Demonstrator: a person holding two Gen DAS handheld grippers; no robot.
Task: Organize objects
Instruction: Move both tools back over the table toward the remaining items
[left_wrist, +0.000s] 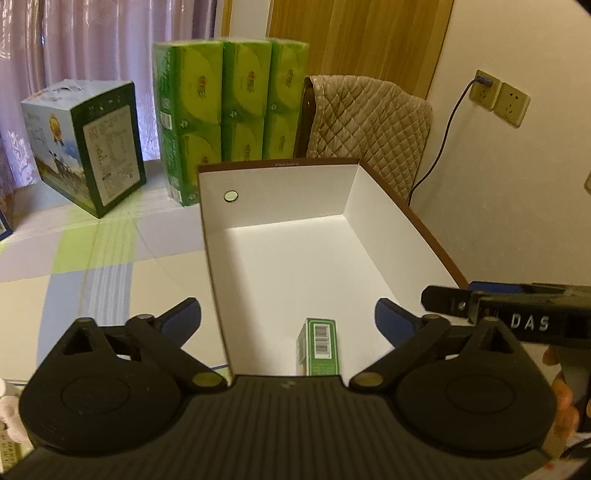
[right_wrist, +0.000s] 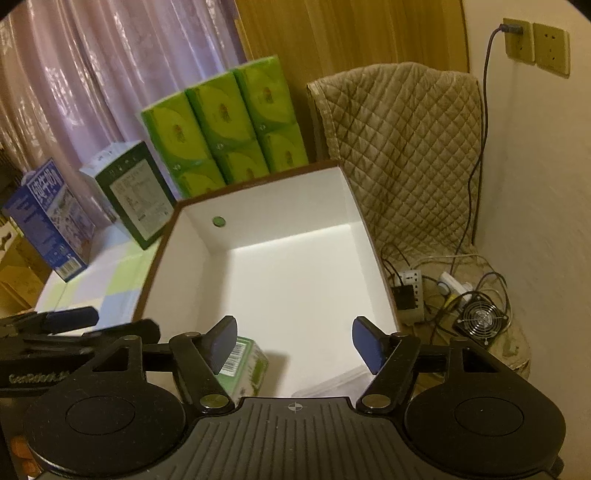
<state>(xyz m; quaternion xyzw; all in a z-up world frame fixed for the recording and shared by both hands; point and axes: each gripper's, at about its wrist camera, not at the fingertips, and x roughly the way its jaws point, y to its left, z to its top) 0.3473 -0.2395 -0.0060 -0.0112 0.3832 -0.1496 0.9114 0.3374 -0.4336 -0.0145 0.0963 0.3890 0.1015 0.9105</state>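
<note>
The white box (left_wrist: 280, 258) is open on top, its floor mostly bare; only a small green carton (left_wrist: 319, 347) stands near its front wall.

Small green cardboard carton (left_wrist: 318, 346) with barcode face up, lying near edge inside white open rectangular box (left_wrist: 384, 218), brown-rimmed.

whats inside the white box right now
A small green carton lies on the white box floor at the near end, beside something pale and flat. The gripper bodies cover the nearest strip of floor.
</note>
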